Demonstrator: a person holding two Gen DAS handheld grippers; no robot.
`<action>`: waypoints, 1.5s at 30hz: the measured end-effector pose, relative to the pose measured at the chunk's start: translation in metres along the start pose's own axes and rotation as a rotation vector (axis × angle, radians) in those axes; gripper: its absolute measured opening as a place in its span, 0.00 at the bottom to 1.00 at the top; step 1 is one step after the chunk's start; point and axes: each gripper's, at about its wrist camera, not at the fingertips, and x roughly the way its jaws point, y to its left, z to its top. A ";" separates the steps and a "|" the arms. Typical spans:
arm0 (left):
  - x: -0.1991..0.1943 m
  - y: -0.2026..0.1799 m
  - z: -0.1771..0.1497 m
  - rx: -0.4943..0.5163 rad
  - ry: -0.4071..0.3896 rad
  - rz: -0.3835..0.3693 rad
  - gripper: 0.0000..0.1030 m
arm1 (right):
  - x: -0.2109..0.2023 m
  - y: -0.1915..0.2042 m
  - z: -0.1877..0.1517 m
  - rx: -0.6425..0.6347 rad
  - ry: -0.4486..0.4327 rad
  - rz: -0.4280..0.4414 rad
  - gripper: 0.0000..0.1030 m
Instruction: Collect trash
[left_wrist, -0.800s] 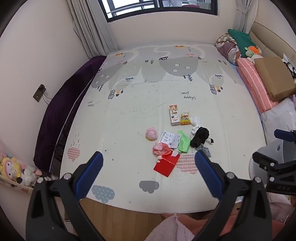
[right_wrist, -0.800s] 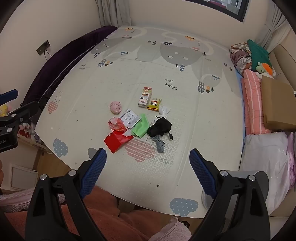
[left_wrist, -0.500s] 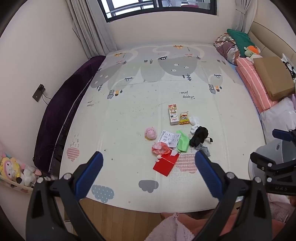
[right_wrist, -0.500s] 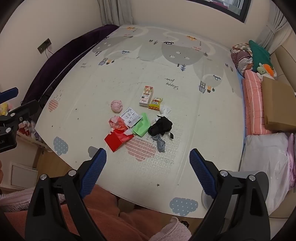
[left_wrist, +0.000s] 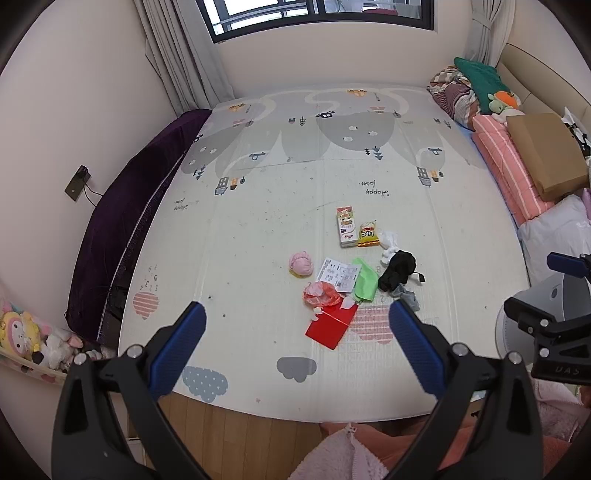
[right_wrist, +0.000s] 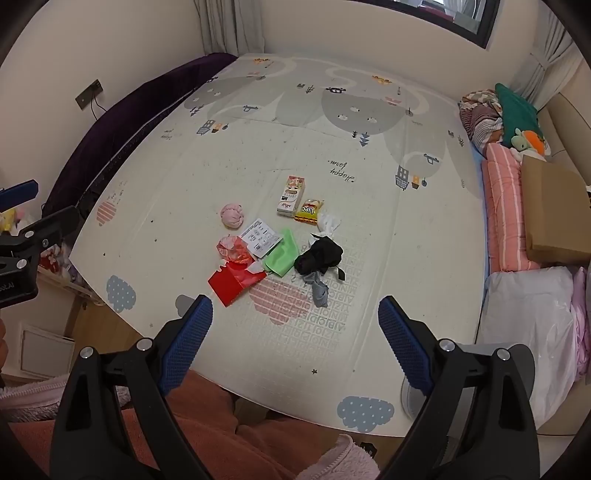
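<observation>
left gripper (left_wrist: 295, 332) and right gripper (right_wrist: 295, 317): jaws wide apart, nothing between. trash ahead of both jaws on the printed foam mat (left_wrist: 258, 206): one flat red paper packet (left_wrist: 330, 325), one crumpled black cloth (left_wrist: 397, 269), one rectangular carton (left_wrist: 346, 232).

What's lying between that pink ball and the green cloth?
A printed paper leaflet lies between the pink ball and green cloth, clearest in the right wrist view.

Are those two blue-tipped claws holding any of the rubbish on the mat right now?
No. The left gripper and right gripper both gape open and empty, above the litter pile on the play mat.
</observation>
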 end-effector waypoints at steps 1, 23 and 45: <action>0.003 0.000 -0.001 0.001 -0.001 -0.002 0.96 | 0.000 0.000 0.000 0.001 -0.001 0.000 0.86; 0.004 -0.002 -0.003 0.005 0.003 -0.006 0.96 | -0.001 -0.004 -0.001 0.020 -0.013 -0.007 0.85; 0.008 -0.013 -0.006 0.009 0.009 -0.020 0.96 | 0.000 -0.008 -0.004 0.026 -0.012 -0.011 0.85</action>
